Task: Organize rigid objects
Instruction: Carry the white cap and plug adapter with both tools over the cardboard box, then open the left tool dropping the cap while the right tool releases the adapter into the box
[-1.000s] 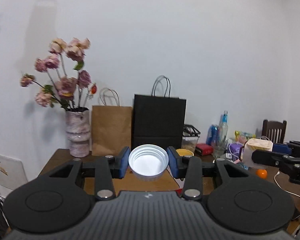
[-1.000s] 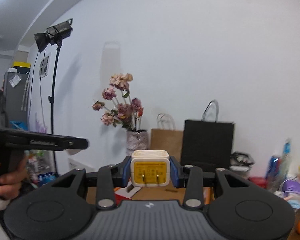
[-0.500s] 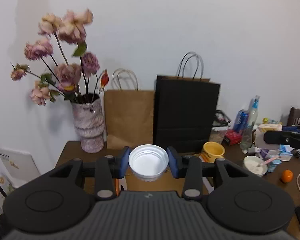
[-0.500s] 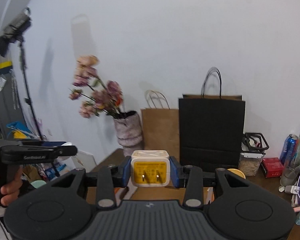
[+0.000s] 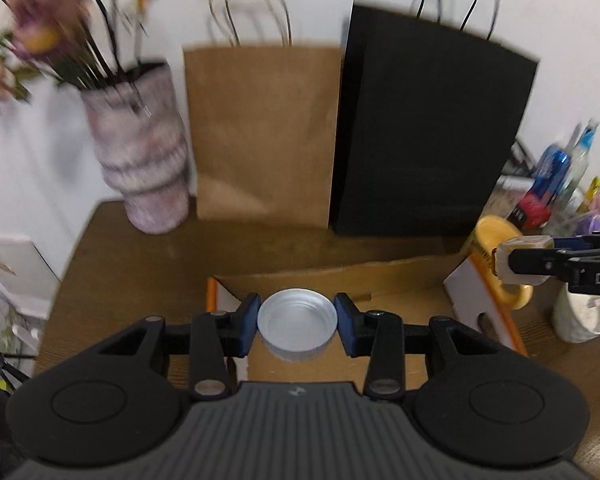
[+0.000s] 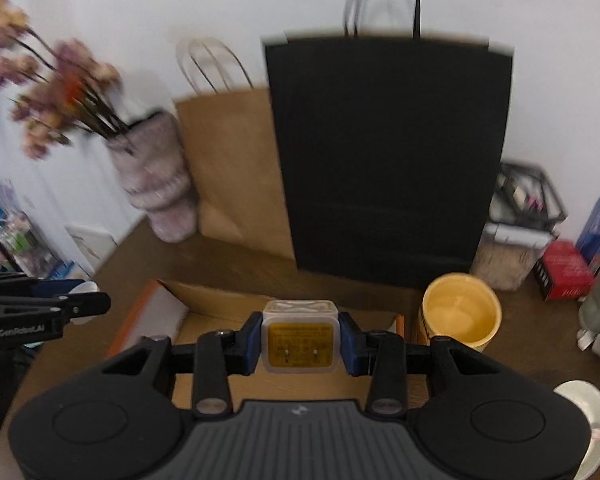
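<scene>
My left gripper (image 5: 297, 323) is shut on a white round lid (image 5: 297, 322), hollow side facing the camera. It hangs over an open cardboard box (image 5: 380, 280) with orange edges on the brown table. My right gripper (image 6: 299, 343) is shut on a white plug adapter (image 6: 299, 338) with a yellow label and two prongs, above the same cardboard box (image 6: 204, 304). In the left wrist view the right gripper (image 5: 520, 262) comes in from the right edge with the adapter in it. The left gripper (image 6: 80, 300) shows at the left edge of the right wrist view.
A brown paper bag (image 5: 260, 132) and a black paper bag (image 5: 428, 140) stand against the wall behind the box. A vase of dried flowers (image 5: 140, 152) is at the back left. A yellow mug (image 6: 460, 312), a white cup (image 5: 580, 316), cans and small boxes crowd the right side.
Both grippers moved forward and tipped downward, from facing the wall to hanging over the cardboard box. The bags and vase loom larger. Lid and adapter stay gripped.
</scene>
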`<act>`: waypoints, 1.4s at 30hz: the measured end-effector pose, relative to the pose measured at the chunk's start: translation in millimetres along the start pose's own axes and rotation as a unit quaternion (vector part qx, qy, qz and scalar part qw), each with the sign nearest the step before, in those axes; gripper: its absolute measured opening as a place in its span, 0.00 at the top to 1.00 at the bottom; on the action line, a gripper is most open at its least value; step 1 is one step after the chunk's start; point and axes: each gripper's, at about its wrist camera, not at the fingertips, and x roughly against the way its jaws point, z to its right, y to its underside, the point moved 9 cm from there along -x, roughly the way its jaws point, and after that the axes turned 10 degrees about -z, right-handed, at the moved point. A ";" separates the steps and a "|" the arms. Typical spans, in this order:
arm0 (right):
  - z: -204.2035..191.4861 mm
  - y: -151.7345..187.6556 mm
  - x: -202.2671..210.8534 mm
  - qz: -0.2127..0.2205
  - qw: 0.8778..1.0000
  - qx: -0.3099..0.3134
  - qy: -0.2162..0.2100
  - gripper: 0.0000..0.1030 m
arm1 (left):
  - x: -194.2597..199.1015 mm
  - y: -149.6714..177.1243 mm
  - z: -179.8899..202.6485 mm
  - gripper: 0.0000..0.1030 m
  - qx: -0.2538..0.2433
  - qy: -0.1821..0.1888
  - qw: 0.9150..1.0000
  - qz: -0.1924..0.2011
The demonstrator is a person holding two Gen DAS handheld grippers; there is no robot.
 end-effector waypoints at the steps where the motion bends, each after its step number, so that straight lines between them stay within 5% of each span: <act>1: 3.3 -0.7 -13.8 -0.010 1.000 -0.002 0.003 0.63 | -12.7 -1.5 -0.1 0.61 0.001 0.000 1.000 -0.011; 15: 19.1 11.8 -125.5 -0.110 0.993 0.017 0.039 0.63 | -147.9 14.4 -12.1 0.60 0.021 -0.008 0.992 -0.121; 24: 22.3 21.4 -145.3 -0.124 0.990 0.021 0.062 0.61 | -161.7 19.7 -15.1 0.56 0.037 -0.022 0.990 -0.131; 26: 22.1 21.1 -141.1 -0.121 0.991 0.019 0.063 0.55 | -153.4 19.1 -14.2 0.53 0.039 -0.031 0.992 -0.117; 28: 19.0 17.3 -127.7 -0.106 0.993 0.016 0.058 0.54 | -139.5 17.3 -10.9 0.36 0.031 -0.040 0.994 -0.096; 33: 7.3 6.9 -68.3 -0.054 0.996 0.029 0.060 0.29 | -80.9 12.6 -0.1 0.34 0.015 -0.045 0.998 -0.045; 35: 3.1 4.4 -38.7 -0.031 0.997 0.029 0.062 0.28 | -55.2 13.2 -0.4 0.33 0.022 -0.050 0.998 -0.022; 39: -8.7 6.7 24.2 0.024 0.997 0.032 0.062 0.25 | 11.1 19.6 -1.2 0.18 0.030 -0.061 0.996 0.058; 42: -18.8 21.0 70.0 0.086 0.993 0.040 0.067 0.16 | 63.5 30.1 -0.4 0.08 0.027 -0.076 0.987 0.141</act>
